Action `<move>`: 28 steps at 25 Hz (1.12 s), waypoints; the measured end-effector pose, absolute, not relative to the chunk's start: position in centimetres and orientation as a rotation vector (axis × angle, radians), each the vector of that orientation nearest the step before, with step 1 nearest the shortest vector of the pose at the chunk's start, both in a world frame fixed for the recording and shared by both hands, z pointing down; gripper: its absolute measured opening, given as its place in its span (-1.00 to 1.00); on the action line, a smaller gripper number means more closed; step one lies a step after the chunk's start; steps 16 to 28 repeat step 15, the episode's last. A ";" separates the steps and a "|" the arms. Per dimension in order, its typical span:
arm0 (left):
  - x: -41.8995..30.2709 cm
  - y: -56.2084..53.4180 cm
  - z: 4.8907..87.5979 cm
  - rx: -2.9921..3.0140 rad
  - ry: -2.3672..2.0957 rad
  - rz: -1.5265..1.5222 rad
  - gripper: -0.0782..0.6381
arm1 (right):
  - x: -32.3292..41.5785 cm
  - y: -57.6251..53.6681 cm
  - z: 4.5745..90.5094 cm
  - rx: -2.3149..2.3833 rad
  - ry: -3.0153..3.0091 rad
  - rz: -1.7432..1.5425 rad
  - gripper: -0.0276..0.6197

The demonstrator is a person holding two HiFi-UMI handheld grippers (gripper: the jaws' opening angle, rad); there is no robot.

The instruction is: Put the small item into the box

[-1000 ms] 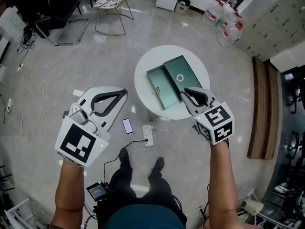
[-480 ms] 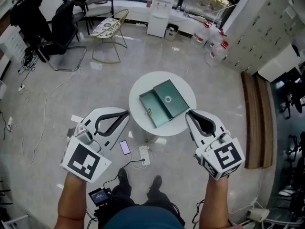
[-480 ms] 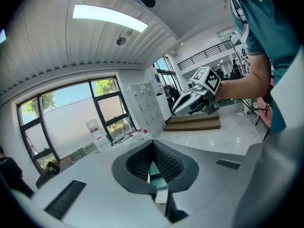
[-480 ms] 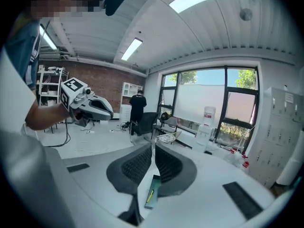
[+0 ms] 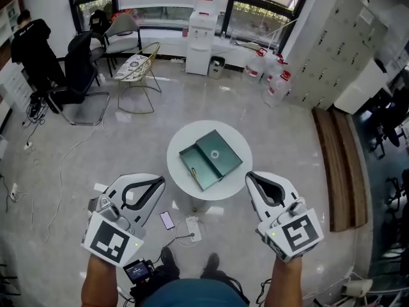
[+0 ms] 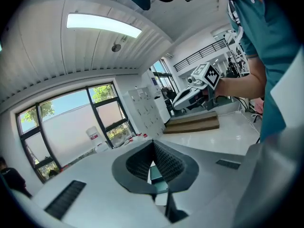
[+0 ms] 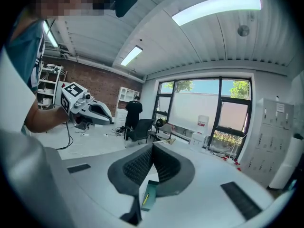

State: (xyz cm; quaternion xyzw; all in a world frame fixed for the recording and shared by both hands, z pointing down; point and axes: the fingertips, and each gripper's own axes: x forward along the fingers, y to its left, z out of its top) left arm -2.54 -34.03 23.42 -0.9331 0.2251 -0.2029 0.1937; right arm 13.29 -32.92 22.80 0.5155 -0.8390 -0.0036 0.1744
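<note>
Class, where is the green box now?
In the head view, the green box lies open on the round white table, centre frame, beyond the left gripper and right gripper.

a round white table [image 5: 227, 184] stands mid-floor. just beside its base, on the near side, a phone [image 5: 166, 220] and a white power strip [image 5: 192, 228] lie on the floor. toward the windowed far edge: a water dispenser [image 5: 201, 27], water jugs [image 5: 268, 78], two chairs [image 5: 137, 66]. a wooden bench [image 5: 339, 165] lines the floor's right edge.
</note>
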 end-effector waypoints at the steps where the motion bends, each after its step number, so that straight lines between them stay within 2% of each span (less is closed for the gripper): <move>1: -2.4 -33.7 23.1 -2.617 0.626 -0.573 -0.73 | 13.4 -32.7 22.3 1.461 -2.379 -0.016 -0.80; 8: -2.2 -32.2 22.0 -2.644 0.605 -0.573 -0.73 | 13.6 -31.8 20.0 1.466 -2.373 -0.037 -0.80; 28: -2.6 -31.9 21.5 -2.635 0.584 -0.560 -0.73 | 13.3 -31.4 20.2 1.471 -2.359 -0.047 -0.80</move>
